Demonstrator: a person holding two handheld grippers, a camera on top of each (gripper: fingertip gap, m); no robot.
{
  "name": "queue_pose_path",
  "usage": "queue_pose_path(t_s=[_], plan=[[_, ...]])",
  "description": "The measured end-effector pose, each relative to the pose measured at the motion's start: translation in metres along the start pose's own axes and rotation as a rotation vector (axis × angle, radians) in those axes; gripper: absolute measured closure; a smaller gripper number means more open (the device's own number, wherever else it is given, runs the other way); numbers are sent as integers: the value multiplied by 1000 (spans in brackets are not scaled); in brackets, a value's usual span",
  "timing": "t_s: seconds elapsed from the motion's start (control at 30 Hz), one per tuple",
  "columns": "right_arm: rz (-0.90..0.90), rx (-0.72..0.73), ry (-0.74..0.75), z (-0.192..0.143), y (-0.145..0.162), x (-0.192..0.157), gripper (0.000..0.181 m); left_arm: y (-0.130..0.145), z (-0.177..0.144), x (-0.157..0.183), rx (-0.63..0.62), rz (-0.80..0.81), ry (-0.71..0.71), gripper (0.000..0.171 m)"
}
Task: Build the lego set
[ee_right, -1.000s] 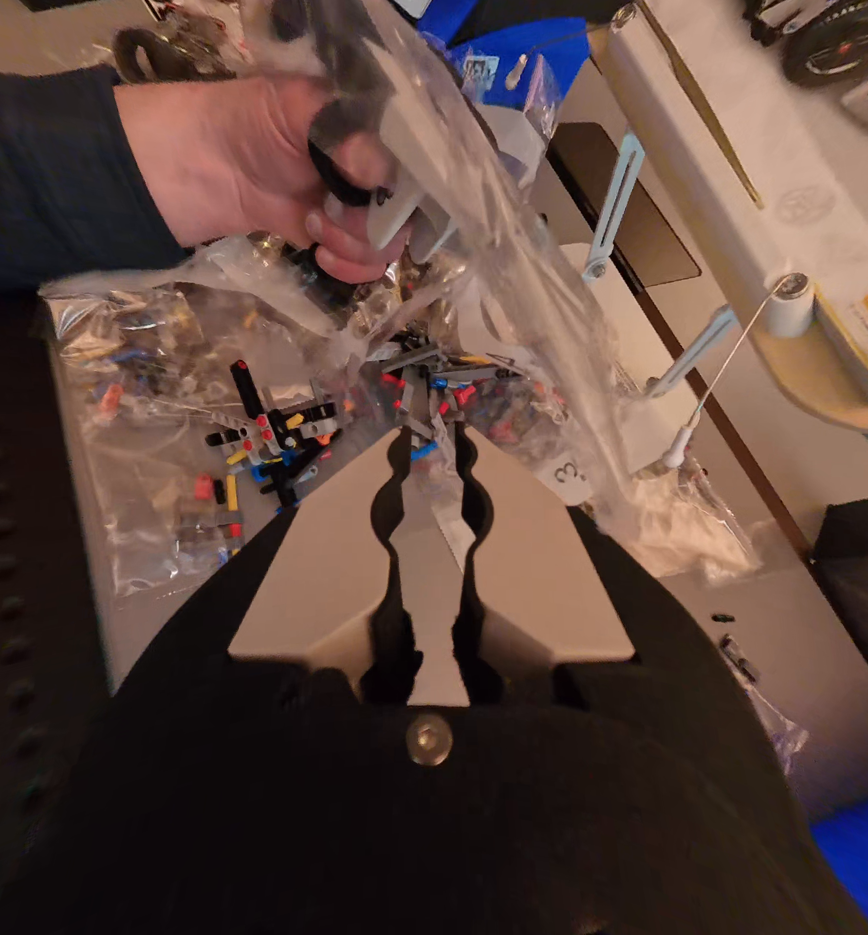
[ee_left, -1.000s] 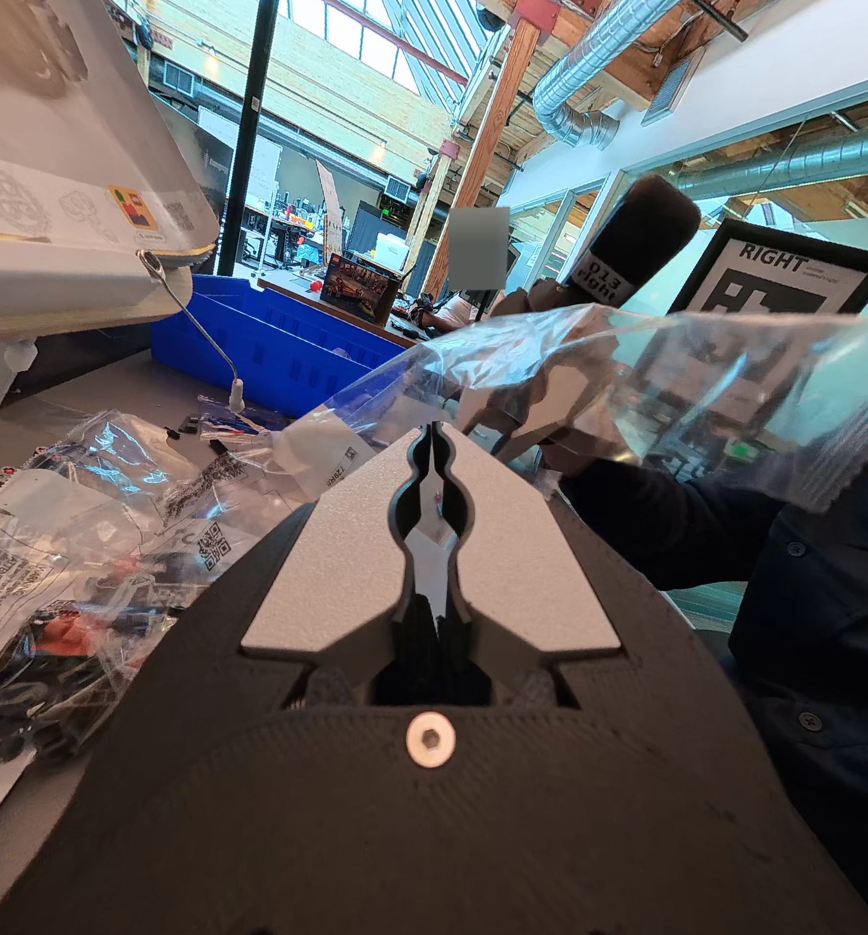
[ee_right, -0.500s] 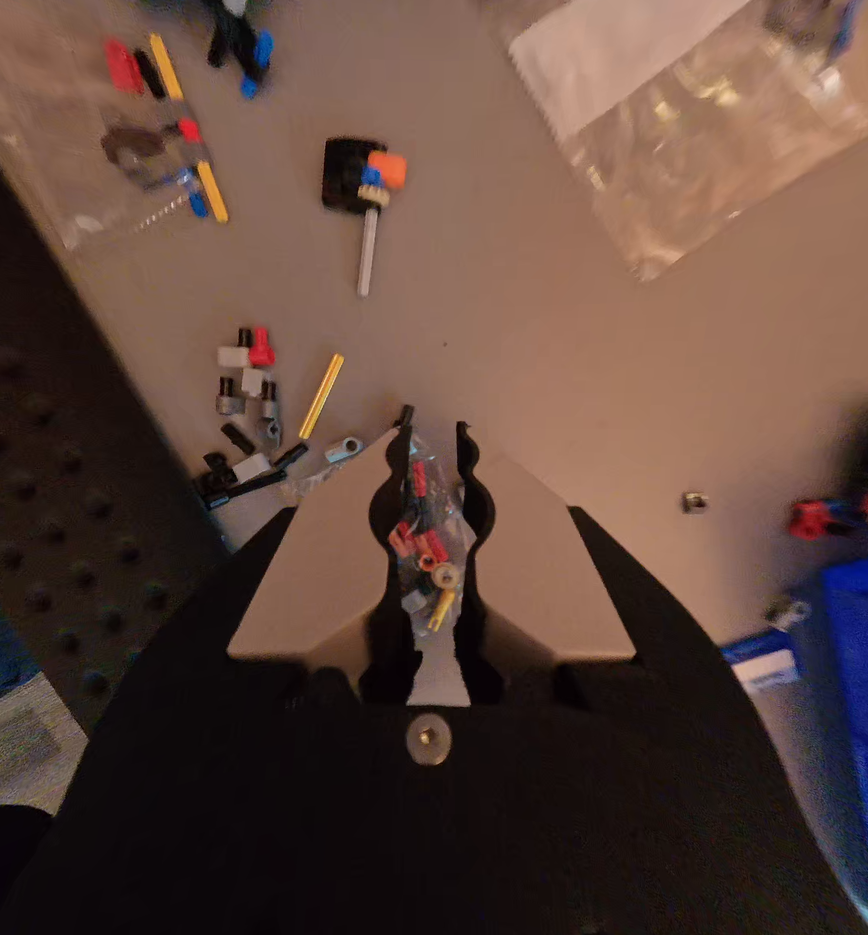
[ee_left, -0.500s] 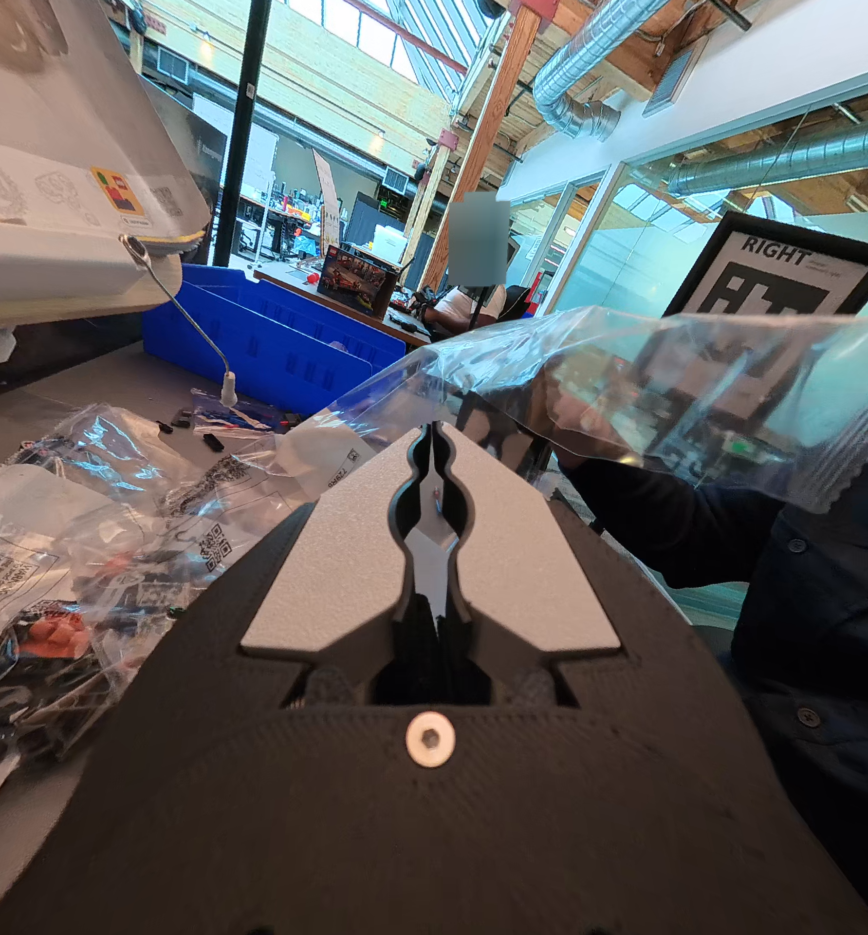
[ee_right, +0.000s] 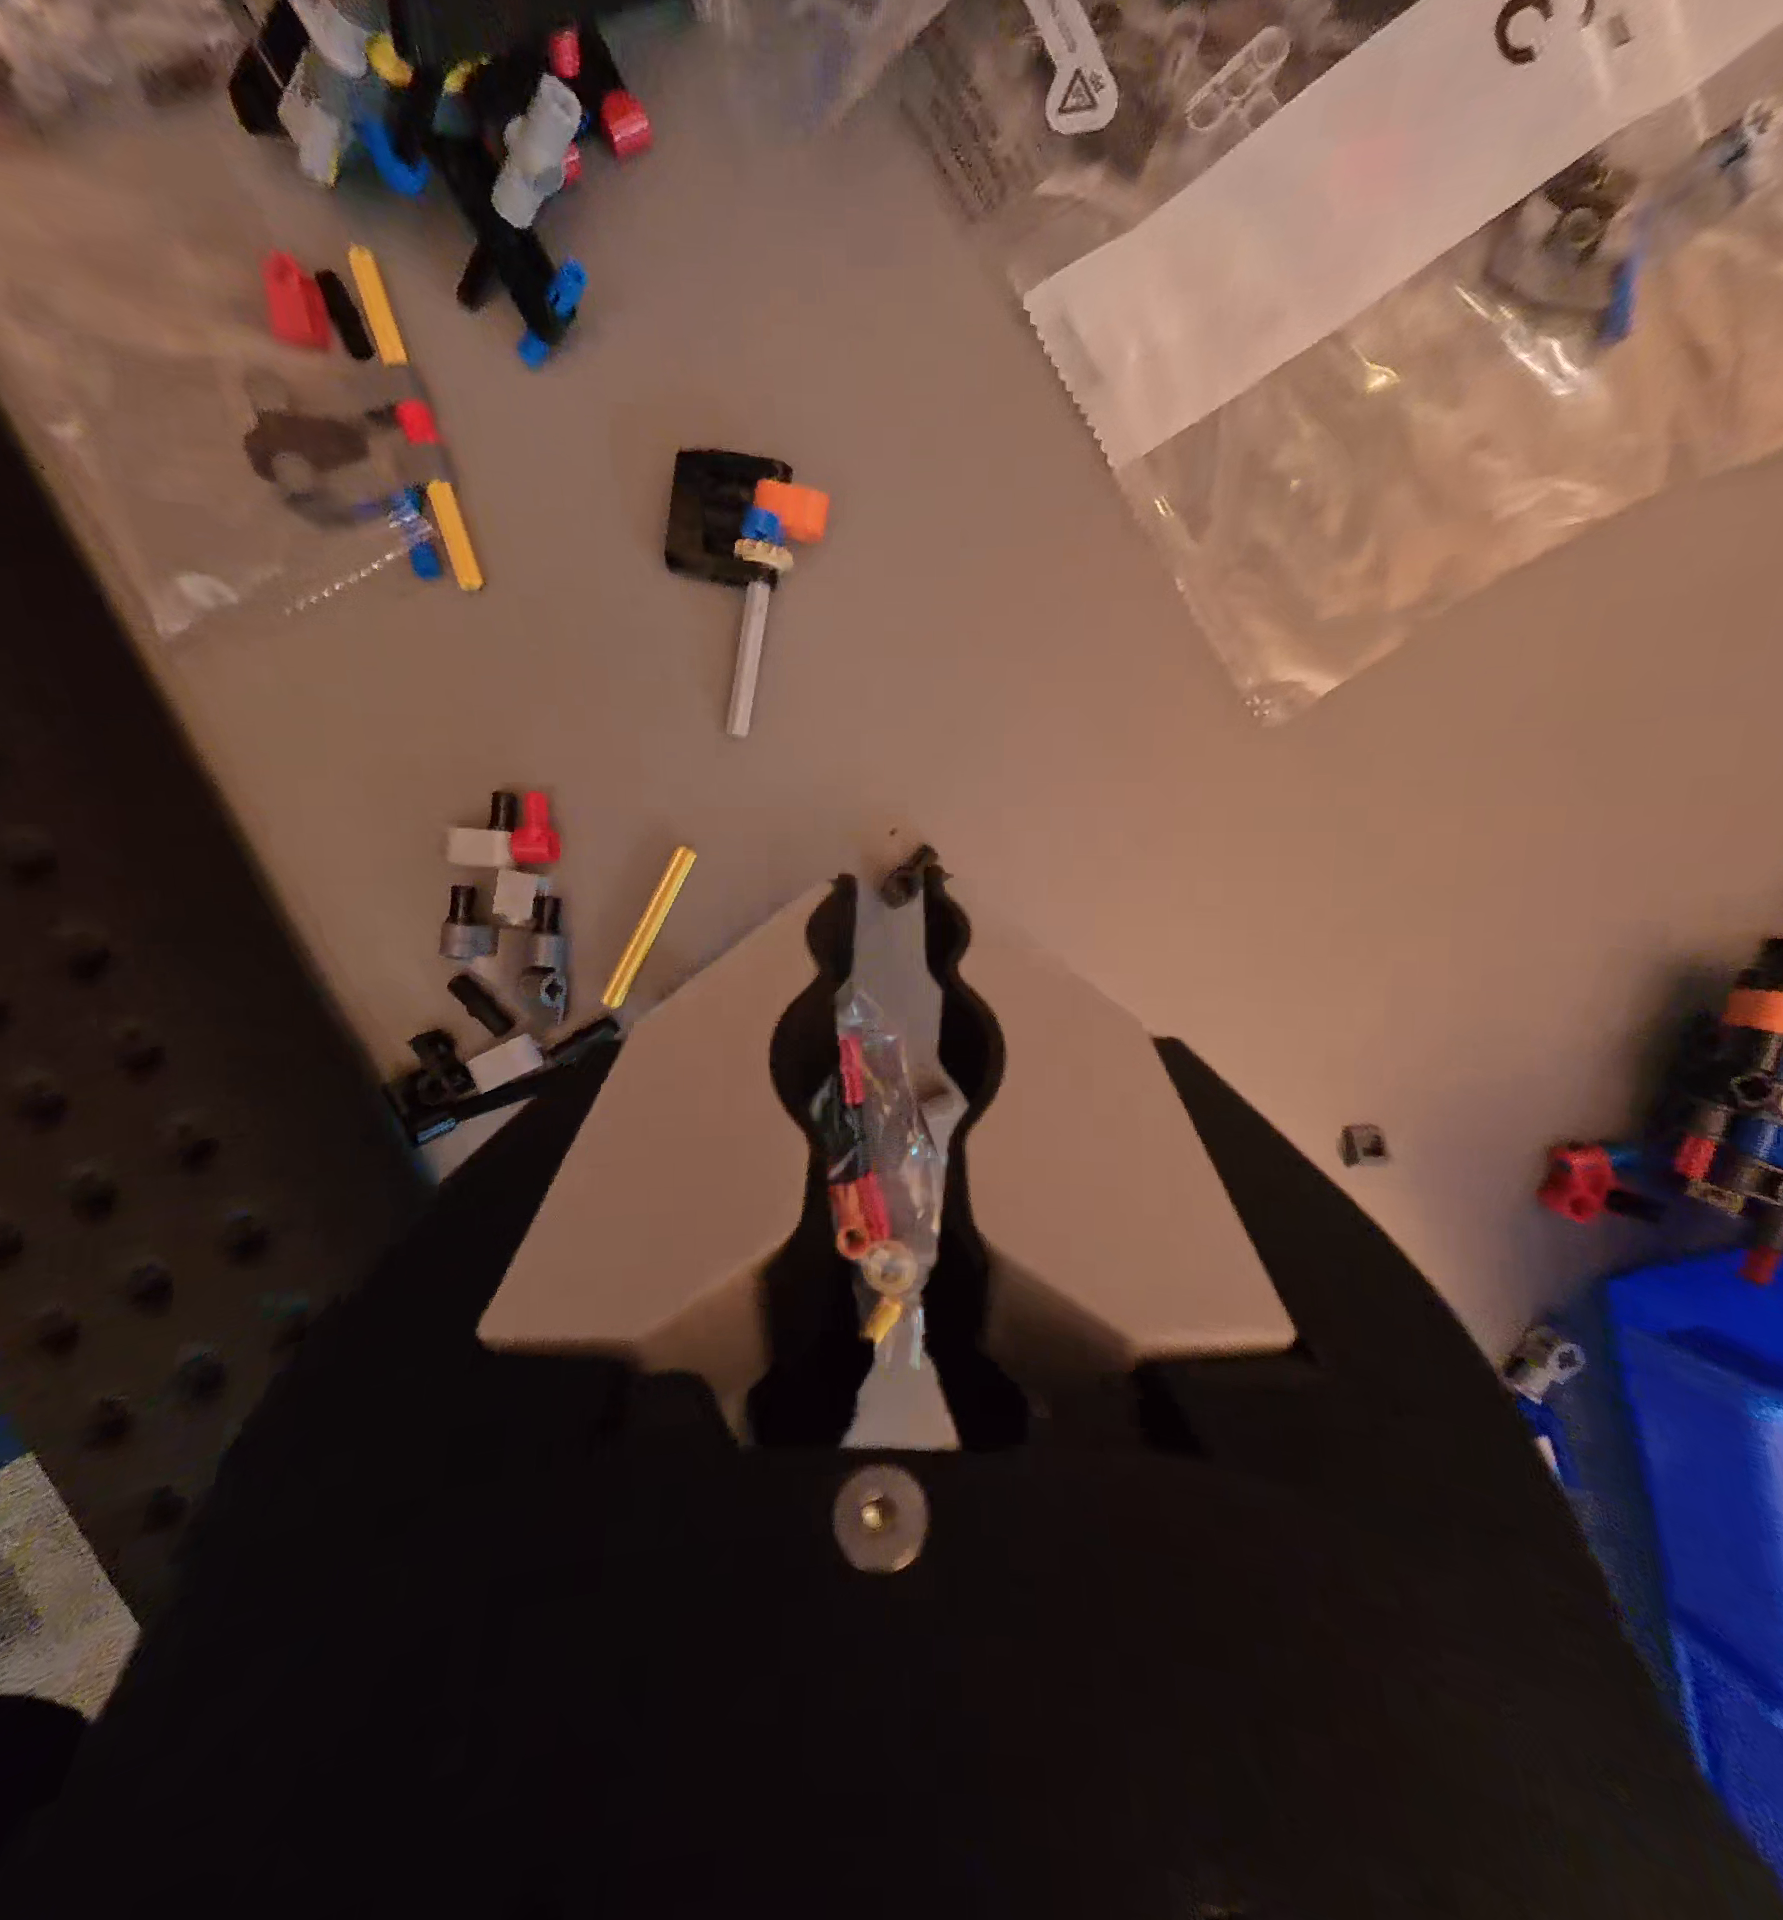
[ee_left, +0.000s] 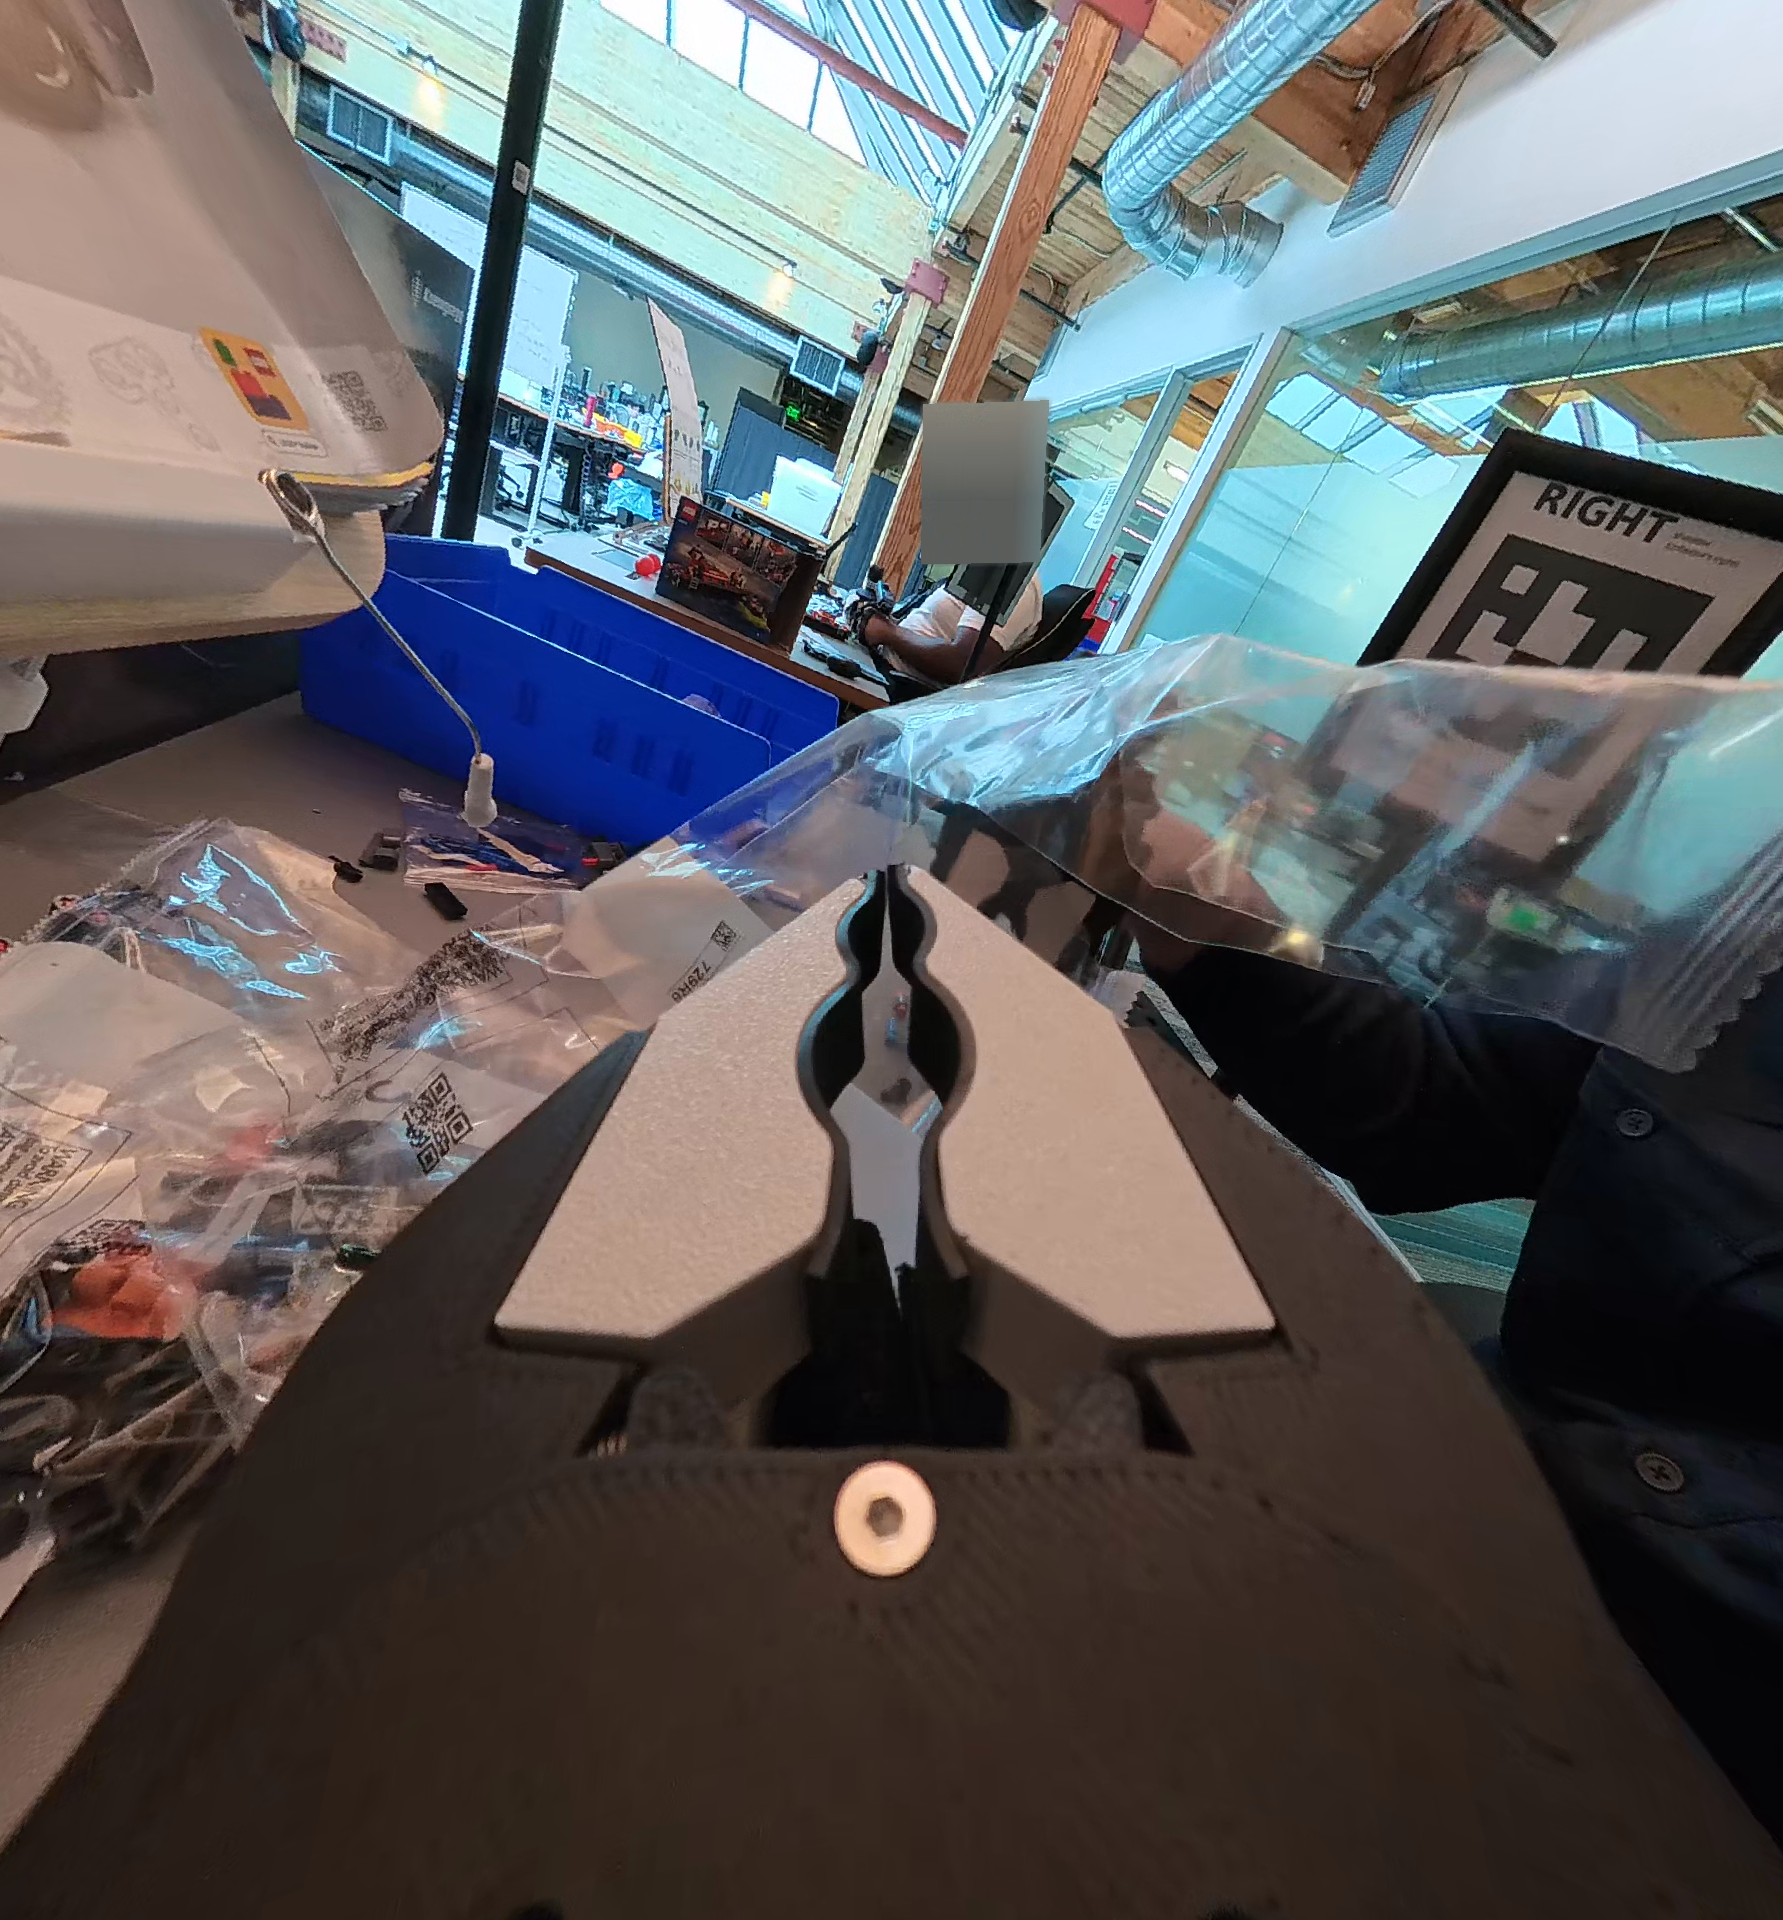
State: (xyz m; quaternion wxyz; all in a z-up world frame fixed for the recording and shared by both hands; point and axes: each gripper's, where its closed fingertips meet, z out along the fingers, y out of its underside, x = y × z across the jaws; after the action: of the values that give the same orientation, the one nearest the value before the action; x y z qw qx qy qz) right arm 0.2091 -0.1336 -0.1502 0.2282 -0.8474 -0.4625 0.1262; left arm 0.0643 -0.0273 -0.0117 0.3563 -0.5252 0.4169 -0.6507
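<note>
The right gripper (ee_right: 882, 883) has been swung down over the table (ee_right: 1126, 831), a small parts bag (ee_right: 871, 1174) pinched between its fingers; the left gripper (ee_left: 887, 883) is clamped on the big clear bag (ee_left: 1282, 790); a slack pinch and the tiny lego bits get scattered.

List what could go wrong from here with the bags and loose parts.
The large clear bag pinched at the left tool hangs open-ended, so any pieces inside might spill. The small parts bag sits loosely between the right tool's fingers and may slip onto the scattered loose pieces.
</note>
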Motion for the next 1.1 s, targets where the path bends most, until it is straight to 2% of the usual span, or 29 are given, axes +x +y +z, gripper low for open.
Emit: queue_pose_path(t_s=[0.17, 0.23, 0.4, 0.5, 0.67, 0.73, 0.77, 0.83, 0.97, 1.03, 1.1], plan=[[3, -70, -14, 17, 9, 1, 167, -2, -1, 0, 4, 2, -1, 171], [1, -110, -8, 24, 15, 2, 173, -1, 0, 1, 1, 3, 1, 171], [-21, -46, 0, 17, 0, 2, 174, -2, -1, 1, 4, 4, -1, 171], [-73, 80, -20, -2, -35, -9, 174, -1, 0, 1, 0, 3, 0, 171], [-187, 327, 46, -37, -119, -14, 174, 1, 2, 1, -8, 2, 1, 171], [-192, 342, 97, -34, -139, -7, 172, 2, 3, 1, -12, 2, 2, 171], [-189, 297, 133, -28, -140, 0, 165, 2, 3, 1, -15, 3, 2, 171], [-206, 229, 178, -20, -136, 7, 163, 2, 3, 1, -14, 4, 4, 171], [-160, 275, 164, -32, -120, 9, 165, 0, 1, 0, -7, 4, 1, 171], [-96, 258, 148, -39, -95, 16, 166, 0, 1, -1, -8, 1, 3, 171], [-34, 163, 134, -37, -57, 24, 165, 2, 3, 0, -15, -1, 4, 171]])
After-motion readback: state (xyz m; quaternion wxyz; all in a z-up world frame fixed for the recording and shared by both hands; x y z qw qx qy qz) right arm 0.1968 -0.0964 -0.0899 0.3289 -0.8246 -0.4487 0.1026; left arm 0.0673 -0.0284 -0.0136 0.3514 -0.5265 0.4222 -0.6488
